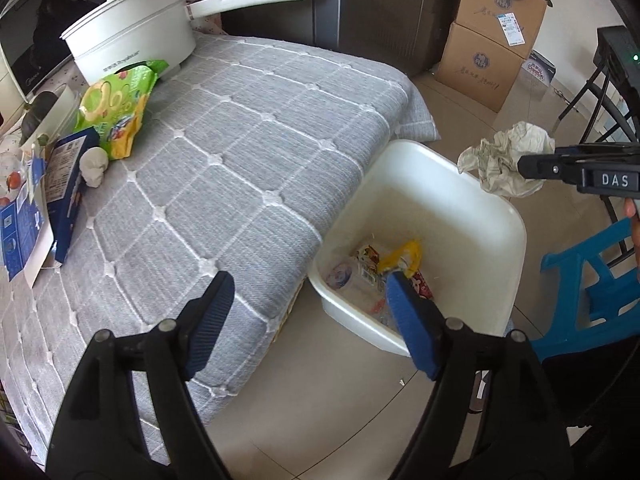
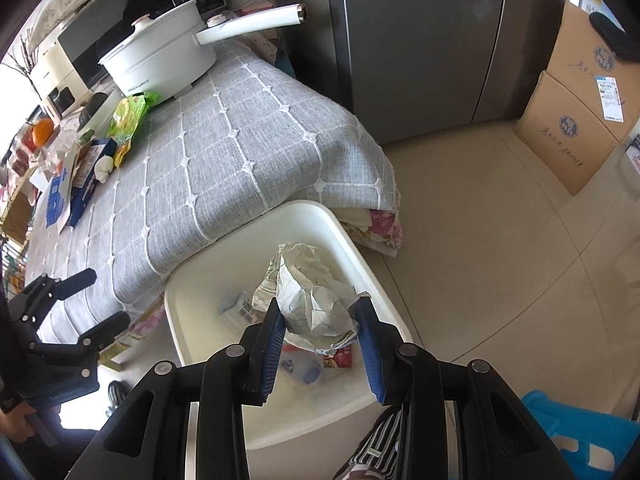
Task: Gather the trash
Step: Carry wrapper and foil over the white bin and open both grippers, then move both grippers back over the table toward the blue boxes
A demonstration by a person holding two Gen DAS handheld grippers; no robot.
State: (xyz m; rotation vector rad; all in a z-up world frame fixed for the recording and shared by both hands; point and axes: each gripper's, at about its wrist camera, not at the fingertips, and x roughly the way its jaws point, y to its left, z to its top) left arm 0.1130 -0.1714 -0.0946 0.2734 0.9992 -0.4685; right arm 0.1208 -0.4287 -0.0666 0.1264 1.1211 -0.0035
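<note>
Crumpled paper [image 2: 316, 300] pinched in my right gripper [image 2: 320, 320], held above the white bin [image 2: 384, 280].
I judge this the drop step: next I let go. My left gripper [image 1: 308, 320] hangs wide, empty, near the table [image 1: 240, 140].

"DAS" stands in white letters on the right gripper [image 1: 532, 168], at three o'clock in the left wrist view. The white pot [image 1: 132, 36], at ten o'clock, carries a small brand, possibly "Royalstar"; box labels are unreadable.
</note>
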